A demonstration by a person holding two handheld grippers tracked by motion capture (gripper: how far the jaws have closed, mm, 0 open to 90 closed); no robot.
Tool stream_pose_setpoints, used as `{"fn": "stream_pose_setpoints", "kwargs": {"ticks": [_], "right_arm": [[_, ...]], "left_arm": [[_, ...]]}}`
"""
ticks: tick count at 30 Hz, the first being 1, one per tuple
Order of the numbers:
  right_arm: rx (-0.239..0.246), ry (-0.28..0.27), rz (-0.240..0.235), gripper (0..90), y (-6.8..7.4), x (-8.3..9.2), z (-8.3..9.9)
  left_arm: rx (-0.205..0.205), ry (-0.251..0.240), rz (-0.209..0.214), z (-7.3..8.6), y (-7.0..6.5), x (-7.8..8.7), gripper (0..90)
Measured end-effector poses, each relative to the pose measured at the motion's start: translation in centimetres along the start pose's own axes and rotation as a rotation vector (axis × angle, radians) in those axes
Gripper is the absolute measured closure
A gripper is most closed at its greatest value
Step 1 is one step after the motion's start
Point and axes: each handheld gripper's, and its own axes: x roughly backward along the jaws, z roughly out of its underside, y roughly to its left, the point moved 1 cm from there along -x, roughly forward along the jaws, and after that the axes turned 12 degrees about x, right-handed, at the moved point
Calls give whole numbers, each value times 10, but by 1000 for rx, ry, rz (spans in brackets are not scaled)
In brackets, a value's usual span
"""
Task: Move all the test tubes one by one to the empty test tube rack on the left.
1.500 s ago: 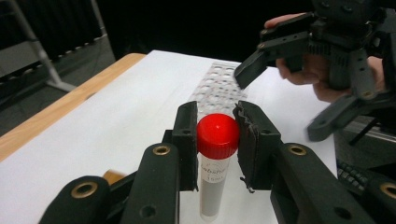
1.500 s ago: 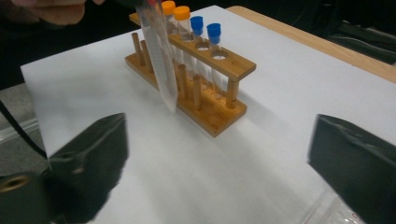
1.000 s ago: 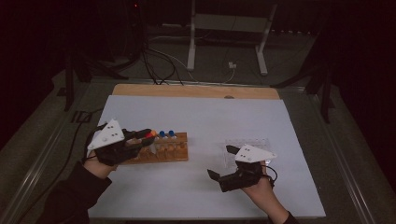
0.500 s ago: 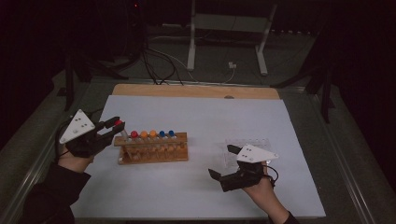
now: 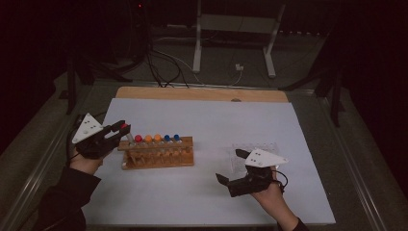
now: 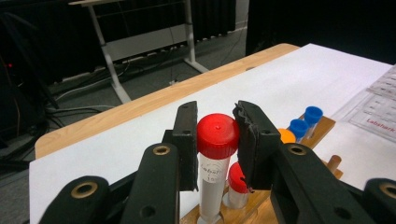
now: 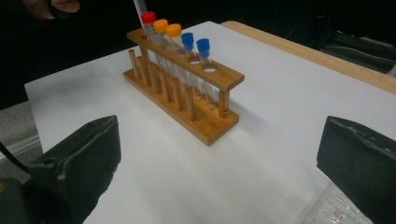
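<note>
Red-capped tube (image 6: 217, 135) now beside rack (image 5: 159, 161)

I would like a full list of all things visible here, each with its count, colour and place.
Red-capped tube: one, clear with red cap, held at the left end of the rack.
Other tubes: five in the rack; one red, two orange, two blue caps.
Wooden rack: one, brown, left of centre on the sheet.
Clear plastic tray: one, transparent, on the right of the sheet, behind the right hand.
White sheet: one, covers the table top.
Wooden table edge: one, light brown, far side.
Metal stand: one, white, on the floor behind.
Cables: several, dark and white, on the floor.
Left hand-held gripper: black, shut on the red-capped tube's cap.
Right hand-held gripper: black, open, above the sheet.
</note>
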Motion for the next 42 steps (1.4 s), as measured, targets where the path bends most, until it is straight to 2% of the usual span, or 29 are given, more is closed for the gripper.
{"fn": "stream_pose_setpoints", "kwargs": {"ticks": [13, 23, 31, 37, 40, 42], "right_arm": [[1, 8, -4, 0, 0, -1, 1], [-2, 5, -7, 0, -1, 0, 1], [-3, 8, -7, 0, -1, 0, 1], [1, 10, -5, 0, -1, 1, 1], [0, 7, -4, 0, -2, 1, 1], [-1, 7, -5, 0, -2, 1, 1]], "left_arm": [[35, 46, 3, 23, 6, -12, 718], [62, 70, 6, 33, 8, -17, 718], [62, 107, 3, 38, 10, -21, 717], [73, 118, 6, 37, 11, -20, 714], [82, 119, 7, 36, 11, -18, 699], [87, 102, 7, 34, 11, -14, 609]]}}
